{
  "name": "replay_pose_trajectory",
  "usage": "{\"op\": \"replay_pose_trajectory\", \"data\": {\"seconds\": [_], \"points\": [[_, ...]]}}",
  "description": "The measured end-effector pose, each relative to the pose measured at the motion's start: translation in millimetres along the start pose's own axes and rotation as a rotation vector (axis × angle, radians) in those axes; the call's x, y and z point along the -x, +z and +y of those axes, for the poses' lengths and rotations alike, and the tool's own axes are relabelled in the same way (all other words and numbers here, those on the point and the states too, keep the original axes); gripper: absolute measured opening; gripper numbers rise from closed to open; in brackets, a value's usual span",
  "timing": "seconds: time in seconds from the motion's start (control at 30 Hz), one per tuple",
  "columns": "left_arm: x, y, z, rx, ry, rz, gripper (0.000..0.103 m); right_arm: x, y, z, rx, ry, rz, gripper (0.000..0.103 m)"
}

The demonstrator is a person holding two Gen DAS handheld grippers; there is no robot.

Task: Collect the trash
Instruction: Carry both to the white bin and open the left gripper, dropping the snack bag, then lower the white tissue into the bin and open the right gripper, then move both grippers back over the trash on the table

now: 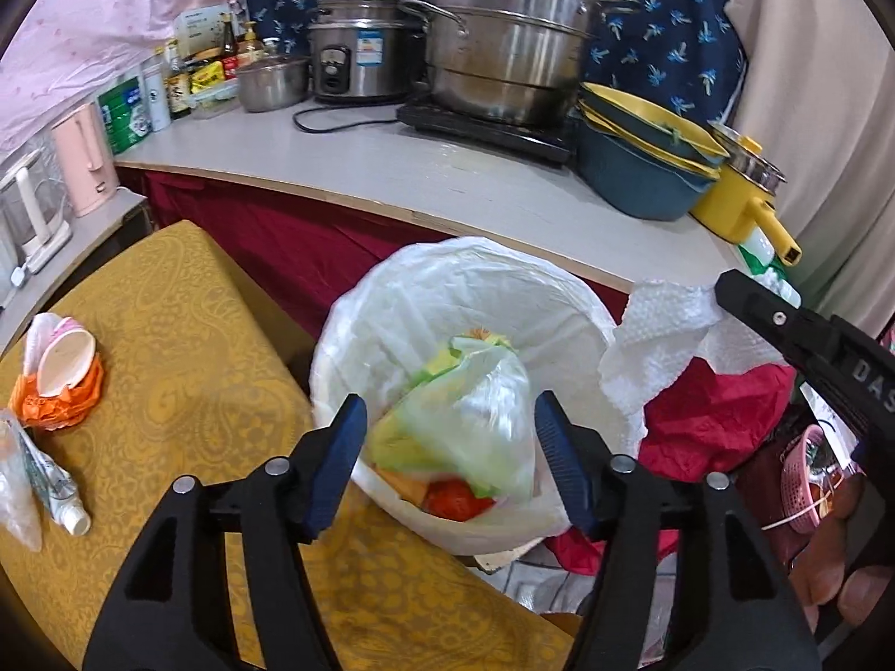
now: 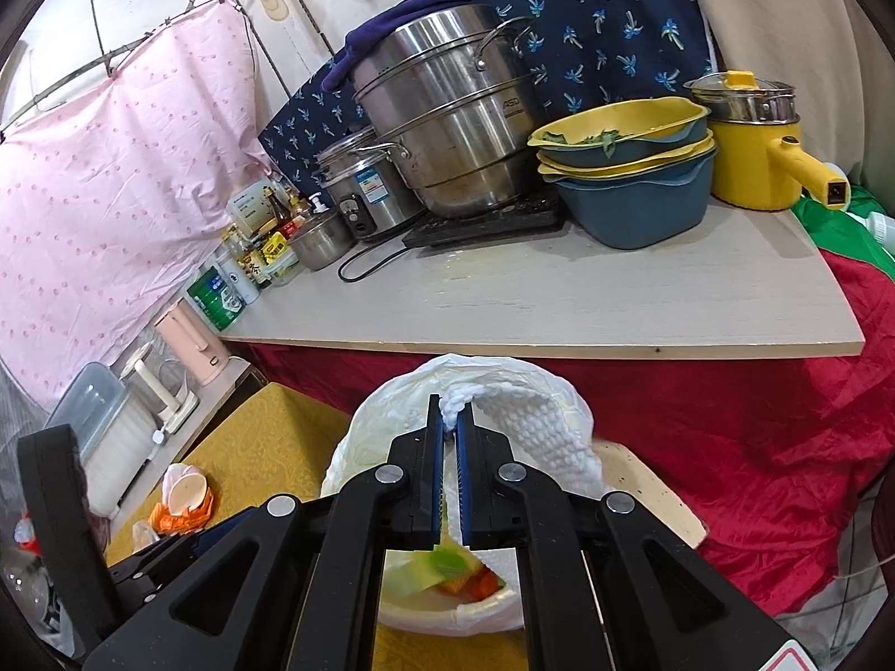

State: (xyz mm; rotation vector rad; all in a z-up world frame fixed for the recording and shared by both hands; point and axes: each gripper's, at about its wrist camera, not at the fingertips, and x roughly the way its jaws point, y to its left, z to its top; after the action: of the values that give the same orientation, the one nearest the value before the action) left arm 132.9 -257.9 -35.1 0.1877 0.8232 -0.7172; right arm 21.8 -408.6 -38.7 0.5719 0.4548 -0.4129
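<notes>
- A pale counter [image 2: 559, 291] runs along the back, in front of pink and navy patterned cloths, with red cloth [image 2: 755, 436] hanging below its front edge.
- On the counter a tall stacked steel steamer [image 1: 503, 39] stands on a black hob, a rice cooker [image 1: 358, 50] beside it, stacked blue and yellow basins [image 2: 632, 168] and a yellow pot [image 2: 755, 151] at the far end; bottles and tins crowd the near-wall corner. The front strip of the counter is bare.
- A lower surface under a yellow patterned cloth [image 1: 196, 369] adjoins the bin's side; it carries an orange wrapper with a paper cup [image 1: 61, 369] and a squeezed tube [image 1: 59, 489], well apart from the bin.
- The trash bin [image 1: 380, 302], lined with a white bag, sits just below the counter's edge, between the yellow cloth and the red cloth, its mouth unobstructed.
- A clear plastic bag of scraps [image 1: 464, 425] lies in the bin, blurred.
- The left hand-held gripper [image 1: 453, 458] hangs over the bin, its jaws spread, pads not touching the bag.
- The right hand-held gripper [image 2: 447, 475] is clamped on a white paper towel [image 2: 537, 436] that drapes over the bin's rim.
</notes>
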Motion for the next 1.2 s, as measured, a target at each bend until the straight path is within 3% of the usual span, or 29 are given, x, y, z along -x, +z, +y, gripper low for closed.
{"op": "replay_pose_trajectory", "data": {"seconds": [0.5,0.57,0.63,1.1,1.2], "points": [[26,-5,39,0.059,0.054,-0.045,0.069,-39,-8,30,0.031,0.009,0.069,0.013],[29,-6,43,0.066,0.06,-0.048,0.069,-36,-9,35,0.037,0.002,0.06,0.02],[33,-8,47,0.072,0.063,-0.052,0.07,-33,-9,39,0.047,-0.004,0.052,0.034],[62,-24,78,0.135,0.099,-0.075,0.07,-32,-30,41,0.037,-0.04,0.115,0.035],[71,-29,88,0.164,0.113,-0.082,0.077,-24,-30,52,0.051,-0.028,0.103,0.035]]}}
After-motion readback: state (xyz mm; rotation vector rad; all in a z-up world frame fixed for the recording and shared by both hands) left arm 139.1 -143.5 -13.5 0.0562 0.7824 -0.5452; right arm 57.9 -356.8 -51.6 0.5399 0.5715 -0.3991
